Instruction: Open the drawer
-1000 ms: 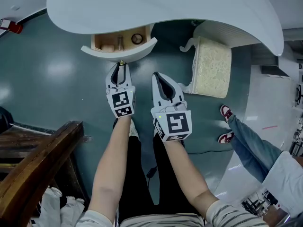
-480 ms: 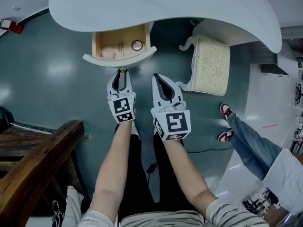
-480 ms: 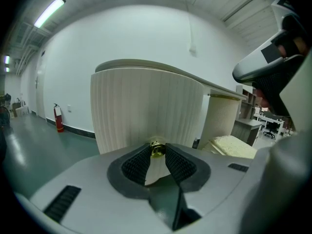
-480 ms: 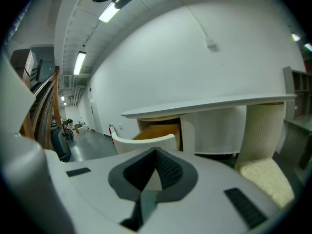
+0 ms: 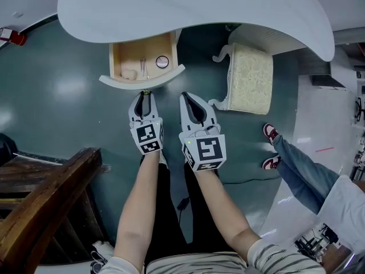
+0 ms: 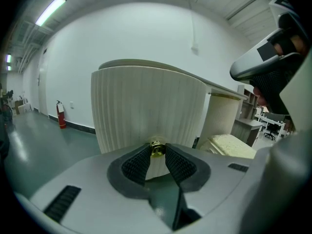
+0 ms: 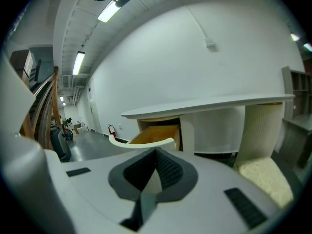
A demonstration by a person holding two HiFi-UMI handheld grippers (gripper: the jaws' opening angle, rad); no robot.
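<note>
The left gripper [image 6: 157, 150] is clamped on the small brass knob [image 6: 156, 146] of the drawer [image 6: 146, 106]. That grip reads clearly only in the left gripper view, where the drawer's fluted front fills the frame. Beside it, the right gripper [image 7: 156, 153] is closed on nothing. Only the head view looks into the drawer, which stands out from under the white table [image 5: 194, 7]. A round item [image 5: 162, 61] and a pale lump [image 5: 130, 73] lie inside.

A cream cushioned stool [image 5: 250, 79] is standing on the teal floor [image 5: 63, 113] – a bystander's red-and-white sneakers [image 5: 271, 134] are showing at right, a red fire extinguisher [image 5: 10, 36] is lying far left, and a dark wooden railing [image 5: 45, 201] is crossing below.
</note>
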